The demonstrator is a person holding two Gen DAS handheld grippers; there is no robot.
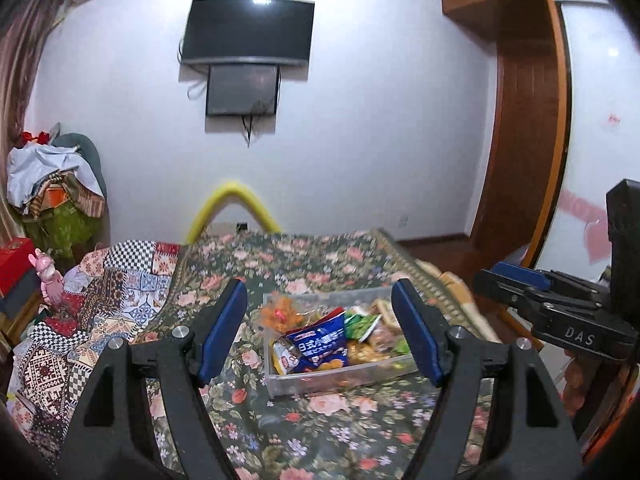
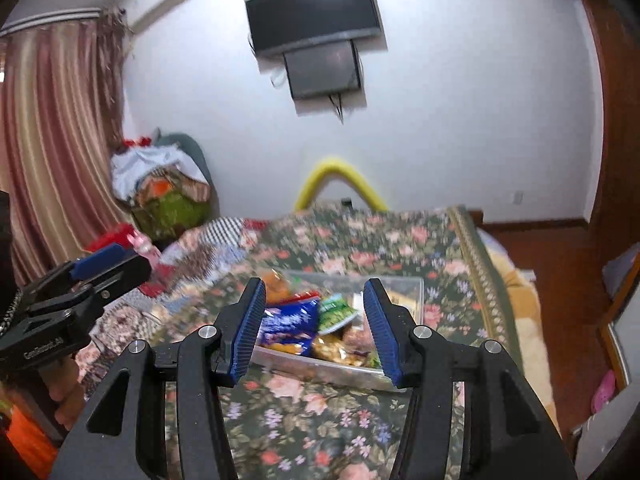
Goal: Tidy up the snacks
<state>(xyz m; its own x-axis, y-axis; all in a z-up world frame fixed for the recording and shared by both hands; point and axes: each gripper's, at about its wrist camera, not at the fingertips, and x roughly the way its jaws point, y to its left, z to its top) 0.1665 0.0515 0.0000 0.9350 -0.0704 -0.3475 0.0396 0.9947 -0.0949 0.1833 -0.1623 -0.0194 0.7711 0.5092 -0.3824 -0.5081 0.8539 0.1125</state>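
A clear plastic bin (image 1: 320, 382) sits on a floral bedspread (image 1: 312, 432) and holds several snack packets: a blue bag (image 1: 320, 342), a green bag (image 1: 362, 325) and an orange packet (image 1: 280, 312). My left gripper (image 1: 320, 316) is open and empty, held above and short of the bin. My right gripper (image 2: 316, 312) is open and empty, also above the bin (image 2: 344, 372), with the blue bag (image 2: 286, 324) and green bag (image 2: 334, 310) between its blue pads (image 2: 248, 328). Each gripper shows at the other view's side: the right one (image 1: 516, 276), the left one (image 2: 104, 264).
A patchwork quilt (image 1: 92, 312) covers the bed's left side. A pile of clothes and boxes (image 1: 56, 188) stands at the left wall by a curtain (image 2: 52, 140). A yellow foam arch (image 1: 232, 204) is behind the bed. A wooden wardrobe (image 1: 520, 128) and wooden floor (image 2: 560, 272) are to the right.
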